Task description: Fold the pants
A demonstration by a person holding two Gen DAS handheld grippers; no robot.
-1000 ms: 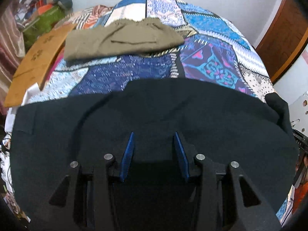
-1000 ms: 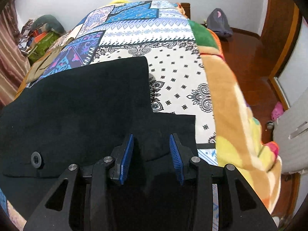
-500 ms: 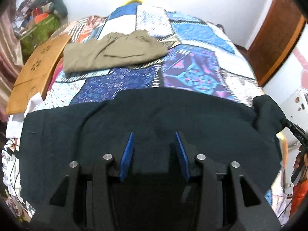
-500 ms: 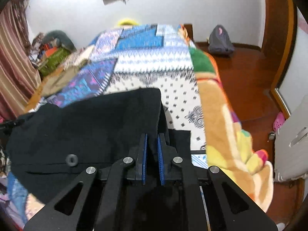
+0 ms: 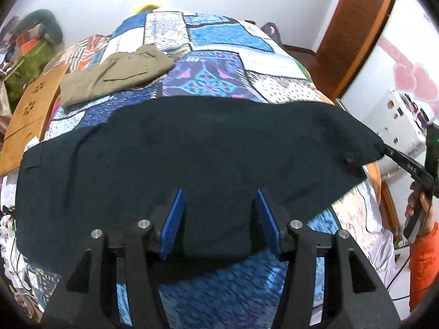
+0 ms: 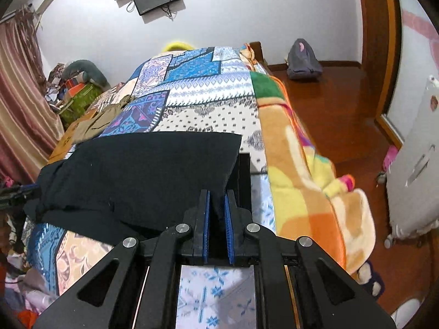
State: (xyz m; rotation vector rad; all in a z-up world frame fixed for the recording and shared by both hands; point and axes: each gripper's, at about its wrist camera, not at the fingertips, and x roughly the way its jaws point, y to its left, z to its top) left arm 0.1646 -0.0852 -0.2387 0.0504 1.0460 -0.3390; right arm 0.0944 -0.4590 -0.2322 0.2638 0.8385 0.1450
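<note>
The right gripper pinches the soft black pants (on a patchwork quilt), while the left gripper jaws stand spread

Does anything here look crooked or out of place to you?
Only the black pants: one end is lifted, pinched in the right gripper, and their near edge hangs past the bed. The left gripper is open. The tan pants lie folded.

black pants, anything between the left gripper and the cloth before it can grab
Nothing visible does. The left gripper is open right over the black pants, fabric showing between its pads. The right gripper is already shut on the cloth.
</note>
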